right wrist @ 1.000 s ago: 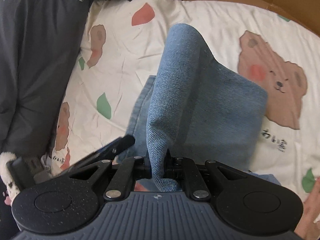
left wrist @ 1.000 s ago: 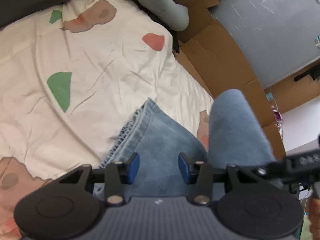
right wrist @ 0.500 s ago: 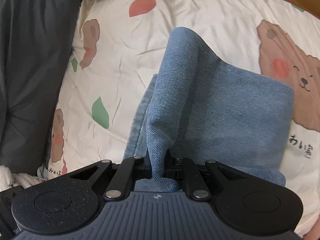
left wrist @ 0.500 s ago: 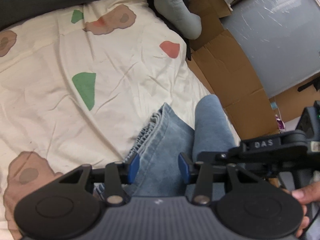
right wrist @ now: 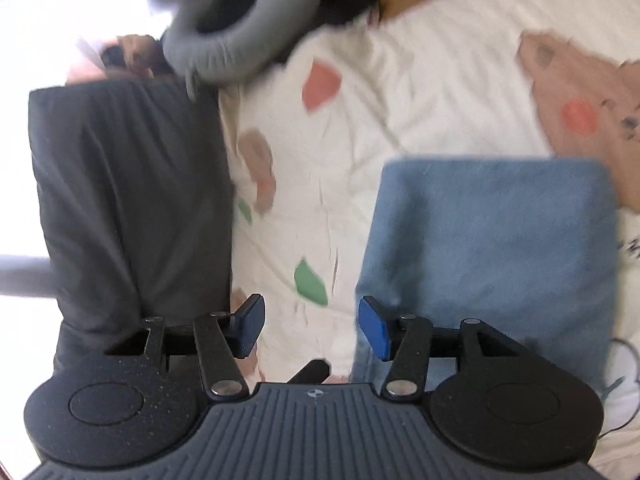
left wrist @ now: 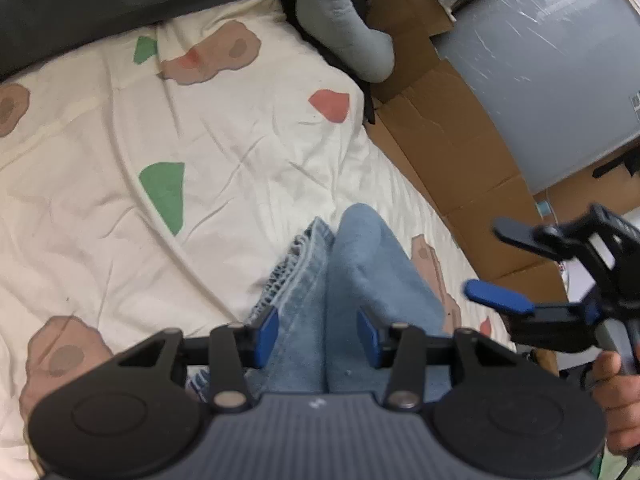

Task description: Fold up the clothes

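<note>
Left wrist view shows the left tongs (left wrist: 316,334) at the lower middle of the frame, their blue pads (left wrist: 266,330) standing part-way apart over the folded light-blue denim garment (left wrist: 352,280); the denim lies under and between the pads, and I cannot tell whether either pad presses on it. That garment rests on the cream bedsheet printed with brown bears and green and red patches (left wrist: 208,140), with a frayed hem edge toward the left pad and a rounded fold running up toward the centre of the frame. At the right edge the right tongs (left wrist: 504,268) appear, spread, with nothing between them, a person's hand (left wrist: 616,396) holding the handle below. A grey plush cushion (left wrist: 344,28) lies at the top centre, flattened brown cardboard (left wrist: 448,136) runs along the bed's right side, and a grey plastic-wrapped panel (left wrist: 552,64) fills the upper right. Right wrist view is blurred: the right tongs (right wrist: 312,326) have just been opening and stand wide, bare sheet (right wrist: 420,92) between the pads, the denim garment (right wrist: 492,248) lying flat as a rectangle at the right, reaching to just behind the right-hand pad. A dark grey fabric (right wrist: 132,200) covers the left of the frame, with the grey cushion (right wrist: 248,32) curved above it.
</note>
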`<state>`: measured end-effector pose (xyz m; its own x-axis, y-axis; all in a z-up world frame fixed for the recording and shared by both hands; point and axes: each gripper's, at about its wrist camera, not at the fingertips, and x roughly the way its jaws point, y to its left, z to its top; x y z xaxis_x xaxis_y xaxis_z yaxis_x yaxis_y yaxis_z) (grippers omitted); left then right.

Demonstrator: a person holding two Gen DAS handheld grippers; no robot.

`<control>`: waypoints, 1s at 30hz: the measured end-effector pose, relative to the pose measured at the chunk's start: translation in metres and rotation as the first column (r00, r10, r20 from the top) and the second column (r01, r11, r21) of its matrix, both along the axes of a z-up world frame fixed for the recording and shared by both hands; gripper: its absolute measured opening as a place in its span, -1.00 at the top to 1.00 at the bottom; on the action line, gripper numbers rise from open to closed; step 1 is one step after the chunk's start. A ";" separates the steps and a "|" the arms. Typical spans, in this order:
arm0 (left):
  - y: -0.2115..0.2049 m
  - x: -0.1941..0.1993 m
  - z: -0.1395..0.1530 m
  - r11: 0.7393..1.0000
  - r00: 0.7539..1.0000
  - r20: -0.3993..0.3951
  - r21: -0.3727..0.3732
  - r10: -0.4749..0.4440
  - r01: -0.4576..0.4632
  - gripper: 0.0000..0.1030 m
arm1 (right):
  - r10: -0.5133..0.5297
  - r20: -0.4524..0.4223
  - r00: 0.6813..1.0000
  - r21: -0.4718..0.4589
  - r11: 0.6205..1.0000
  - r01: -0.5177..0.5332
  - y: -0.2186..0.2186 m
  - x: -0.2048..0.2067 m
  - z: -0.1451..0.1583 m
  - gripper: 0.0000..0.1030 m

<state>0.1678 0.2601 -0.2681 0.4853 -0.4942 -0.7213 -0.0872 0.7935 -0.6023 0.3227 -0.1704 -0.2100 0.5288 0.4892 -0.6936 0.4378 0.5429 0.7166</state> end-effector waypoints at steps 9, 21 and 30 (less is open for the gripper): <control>-0.028 0.018 0.023 0.999 1.000 0.008 0.028 -0.029 0.029 -0.11 | -0.230 -0.003 0.973 -0.092 0.969 0.229 -0.061 -0.089 -0.030 -0.16; -0.077 0.048 0.013 0.989 0.989 -0.130 0.123 -0.067 0.083 -0.38 | -0.336 -0.098 0.937 -0.158 0.935 0.319 -0.039 -0.152 -0.114 -0.15; -0.097 0.056 0.007 0.967 0.963 -0.238 0.186 -0.126 0.172 -0.40 | -0.209 -0.074 0.975 -0.136 0.971 0.198 0.009 -0.145 -0.111 -0.14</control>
<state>0.2237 0.1630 -0.2610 0.2328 -0.3800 -0.8952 -0.0718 0.9113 -0.4055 0.1774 -0.1615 -0.3211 0.5428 0.2822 -0.7910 0.6063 0.5201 0.6016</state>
